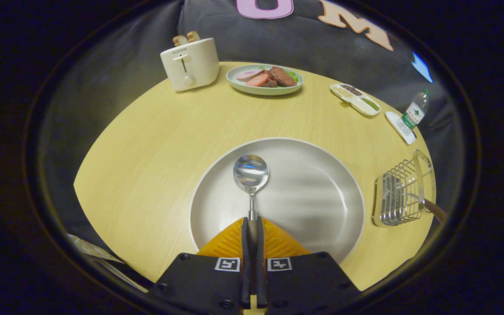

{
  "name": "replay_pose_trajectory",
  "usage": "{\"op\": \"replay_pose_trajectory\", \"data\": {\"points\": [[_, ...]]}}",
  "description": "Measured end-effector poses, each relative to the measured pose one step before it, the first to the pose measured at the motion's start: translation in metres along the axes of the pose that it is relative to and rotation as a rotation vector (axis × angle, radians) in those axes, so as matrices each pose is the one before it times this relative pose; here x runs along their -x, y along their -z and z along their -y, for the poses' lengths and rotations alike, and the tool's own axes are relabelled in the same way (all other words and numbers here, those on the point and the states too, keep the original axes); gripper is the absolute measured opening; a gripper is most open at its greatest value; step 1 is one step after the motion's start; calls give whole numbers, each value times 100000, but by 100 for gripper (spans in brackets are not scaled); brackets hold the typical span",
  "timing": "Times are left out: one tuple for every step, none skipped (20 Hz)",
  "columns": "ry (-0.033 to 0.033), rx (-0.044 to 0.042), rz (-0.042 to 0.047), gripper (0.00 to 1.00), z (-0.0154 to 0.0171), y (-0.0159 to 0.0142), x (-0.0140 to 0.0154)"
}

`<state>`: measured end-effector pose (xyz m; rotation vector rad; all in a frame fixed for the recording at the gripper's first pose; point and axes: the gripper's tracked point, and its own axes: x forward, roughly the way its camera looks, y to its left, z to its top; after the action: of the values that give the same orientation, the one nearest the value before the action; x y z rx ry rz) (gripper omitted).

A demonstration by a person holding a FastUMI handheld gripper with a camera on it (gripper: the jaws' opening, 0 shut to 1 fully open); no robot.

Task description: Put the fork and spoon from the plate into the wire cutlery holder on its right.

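One utensil is in hand: the spoon (251,174) sits w/ its bowl over the middle of the big white plate (322,210), handle running back between the orange fingers (230,243) of the gripper (252,227). Both fingers are drawn almost fully together & press the handle from either side, so the grip looks made. Whether the spoon is already off the plate or just resting on it can't be told.

No fork is visible on the plate; something dark sits inside the wire cutlery holder (403,192) w/ a handle-like end poking out toward the table edge, poss. the fork, so fork step prob. done & spoon step is current.

Holder stands at the right edge of the round table (147,144), just beside the plate's right rim. Next move prob. calls for lifting clear of the plate rim, carrying right, tipping the spoon so it drops into the holder's open top, then releasing. Toaster (189,63), food plate (264,79), snack tray (355,99) & bottle (414,111) sit along the far edge, well apart from the path.
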<state>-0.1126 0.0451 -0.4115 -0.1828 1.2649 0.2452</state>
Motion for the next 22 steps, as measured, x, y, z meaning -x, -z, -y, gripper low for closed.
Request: {"op": "replay_pose_trajectory", "data": {"points": [[-432,-313,-557,8,62,-33,256],[-748,-424,294,8,-18,-207,230],[-1043,334,9,8,10,-246,286],[99,365,-52,8,293,-132,412],[-200,316,136,8,249,-300,402],[-65,-375,408,8,221,-286,361],[-164,-502,51,8,220,-405,441],[67,-465,108,8,331,-294,452],[77,-383,451,8,374,-436,428],[526,162,-246,8,442,-185,435],[930,227,399,8,618,-373,328],[718,204,-99,8,563,-201,407],[873,-120,248,8,606,-267,440],[762,-222,110,8,631,-244,274],[946,-611,331,8,744,-198,318],[622,-551,160,8,594,-203,305],[649,-937,96,8,670,-186,337],[661,-941,134,8,708,-146,282],[935,-644,61,8,733,-190,363],[1309,-606,353,8,862,-173,322],[1279,-743,318,8,900,-207,384],[1338,-1018,574,8,897,-255,313]]}}
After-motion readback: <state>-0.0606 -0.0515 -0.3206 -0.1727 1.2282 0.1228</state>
